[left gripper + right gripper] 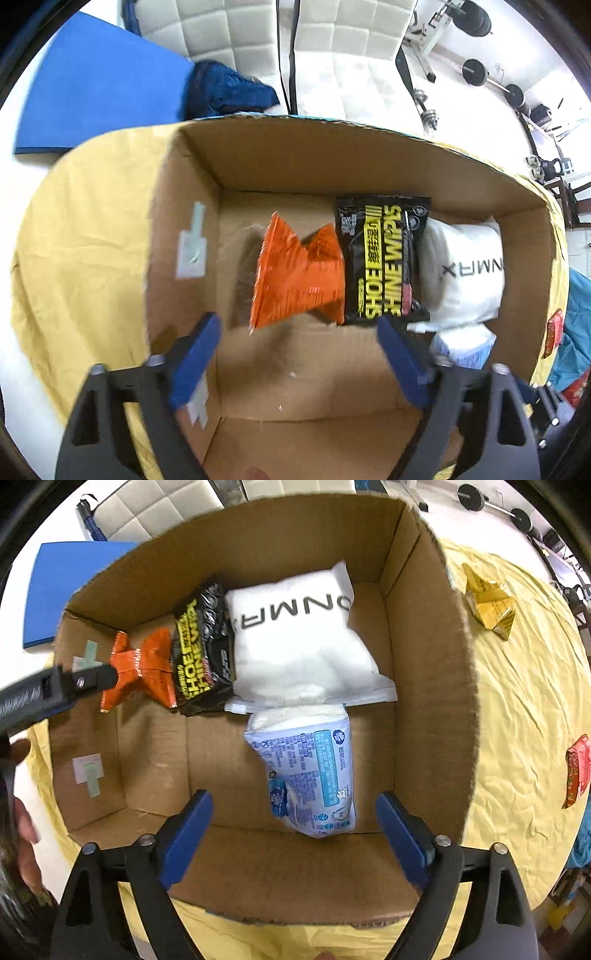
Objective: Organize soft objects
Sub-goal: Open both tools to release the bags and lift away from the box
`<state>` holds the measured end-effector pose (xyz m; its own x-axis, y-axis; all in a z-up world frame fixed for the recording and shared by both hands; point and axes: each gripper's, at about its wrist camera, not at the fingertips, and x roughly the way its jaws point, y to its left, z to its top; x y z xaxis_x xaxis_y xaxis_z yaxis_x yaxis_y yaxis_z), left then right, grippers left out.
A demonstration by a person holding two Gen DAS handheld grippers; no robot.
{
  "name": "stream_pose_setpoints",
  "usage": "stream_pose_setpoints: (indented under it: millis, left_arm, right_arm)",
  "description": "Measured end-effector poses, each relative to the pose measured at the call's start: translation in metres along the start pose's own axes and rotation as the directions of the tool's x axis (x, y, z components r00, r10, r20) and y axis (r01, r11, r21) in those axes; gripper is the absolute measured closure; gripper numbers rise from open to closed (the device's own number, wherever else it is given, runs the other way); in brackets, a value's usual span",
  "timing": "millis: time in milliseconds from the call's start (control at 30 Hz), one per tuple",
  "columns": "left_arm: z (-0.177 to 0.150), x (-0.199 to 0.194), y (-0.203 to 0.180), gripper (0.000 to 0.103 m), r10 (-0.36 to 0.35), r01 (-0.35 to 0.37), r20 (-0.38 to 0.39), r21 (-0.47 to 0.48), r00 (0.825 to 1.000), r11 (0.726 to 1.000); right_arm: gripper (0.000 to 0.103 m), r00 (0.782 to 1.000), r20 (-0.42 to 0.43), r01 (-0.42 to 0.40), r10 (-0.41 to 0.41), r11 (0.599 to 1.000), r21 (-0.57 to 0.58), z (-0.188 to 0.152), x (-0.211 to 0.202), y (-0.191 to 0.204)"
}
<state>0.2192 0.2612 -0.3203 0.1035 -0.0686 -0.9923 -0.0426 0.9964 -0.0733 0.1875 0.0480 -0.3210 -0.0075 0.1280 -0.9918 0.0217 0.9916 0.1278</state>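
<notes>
An open cardboard box [295,158] [432,686] stands on a yellow cloth. In it lie an orange packet [299,273] [142,668], a black and yellow shoe-wipes pack [384,258] [201,646], a white pouch [469,273] [299,642] and a pale blue tissue pack [310,768] [461,345]. My left gripper [297,325] is open and empty above the box, just in front of the orange packet. My right gripper [293,801] is open and empty above the tissue pack. The left gripper's body [55,692] shows in the right wrist view beside the orange packet.
On the yellow cloth [517,709] right of the box lie a yellow packet [489,603] and a red packet [578,770]. A blue mat [99,92] and a dark blue cloth [225,90] lie beyond the box. White padded chairs and gym weights stand behind.
</notes>
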Motion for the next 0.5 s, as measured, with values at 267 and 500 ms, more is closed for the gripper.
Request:
stream_pose_setpoints:
  millis: [267,500]
  left_arm:
    - [-0.055,-0.042,-0.006,0.003,-0.016,0.016,0.089,-0.004,0.996,1.000]
    - [-0.083,-0.082,-0.019,0.003,-0.017,0.016,0.175,0.010,0.984,1.000]
  right_arm:
    - [0.011,0.998,0.064,0.020,-0.018,0.999,-0.028,-0.025,-0.036,-0.003]
    - [0.011,0.990,0.140,0.031,-0.023,0.998,-0.053,-0.063,-0.064,0.006]
